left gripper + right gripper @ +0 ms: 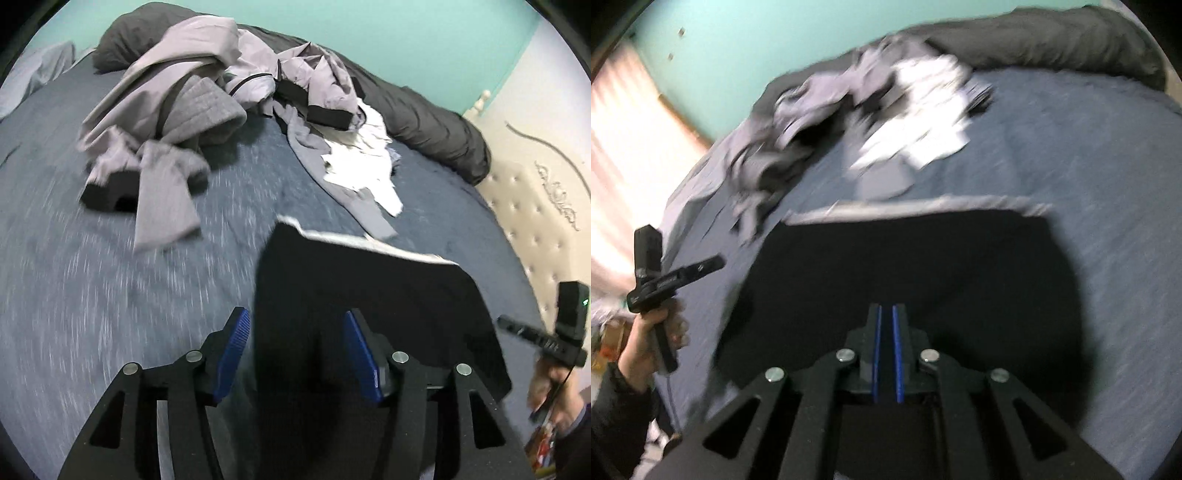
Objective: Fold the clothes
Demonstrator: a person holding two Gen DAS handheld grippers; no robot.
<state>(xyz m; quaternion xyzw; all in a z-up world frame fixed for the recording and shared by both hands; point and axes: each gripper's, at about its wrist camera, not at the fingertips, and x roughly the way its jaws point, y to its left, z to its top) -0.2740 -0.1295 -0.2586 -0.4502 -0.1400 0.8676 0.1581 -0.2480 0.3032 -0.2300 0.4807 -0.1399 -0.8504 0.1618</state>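
Left wrist view: left gripper (295, 350) jaws apart over black garment (369, 295), lower centre; right gripper (886, 354) jaws closed, apparently empty. Mid-fold; regrasp edge next.

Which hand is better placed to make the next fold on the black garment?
Probably the left. The left gripper hangs open above the black garment, ready to pinch an edge. The right gripper is shut with nothing visibly held and must open first.
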